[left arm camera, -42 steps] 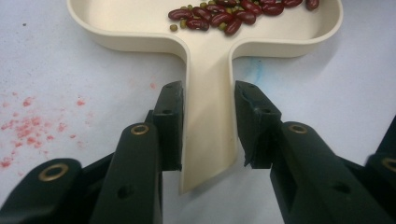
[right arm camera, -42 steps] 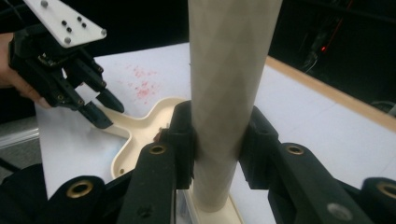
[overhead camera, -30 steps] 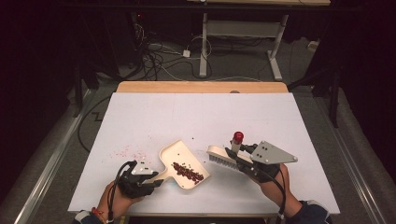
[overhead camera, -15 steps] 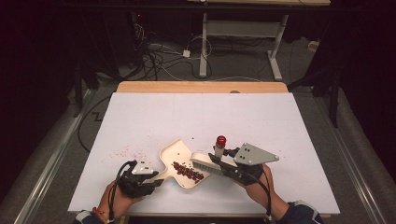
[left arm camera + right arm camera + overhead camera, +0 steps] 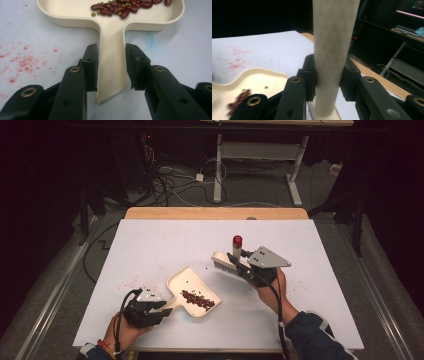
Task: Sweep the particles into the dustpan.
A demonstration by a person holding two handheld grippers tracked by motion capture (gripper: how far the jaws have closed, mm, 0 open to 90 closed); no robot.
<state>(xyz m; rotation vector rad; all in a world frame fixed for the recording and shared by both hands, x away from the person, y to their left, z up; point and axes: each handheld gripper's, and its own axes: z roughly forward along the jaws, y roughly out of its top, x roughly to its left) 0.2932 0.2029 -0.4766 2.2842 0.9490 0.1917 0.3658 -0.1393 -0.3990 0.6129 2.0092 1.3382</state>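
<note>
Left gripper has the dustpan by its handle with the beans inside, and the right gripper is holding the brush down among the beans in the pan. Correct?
Not quite. The brush in the right gripper is outside the dustpan, apart from its beans, as the high view shows. The left gripper does grip the handle.

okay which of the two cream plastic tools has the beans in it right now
The dustpan, the flat scoop lying on the table with its handle in the left gripper. The brush in the right gripper has bristles and carries no beans.
</note>
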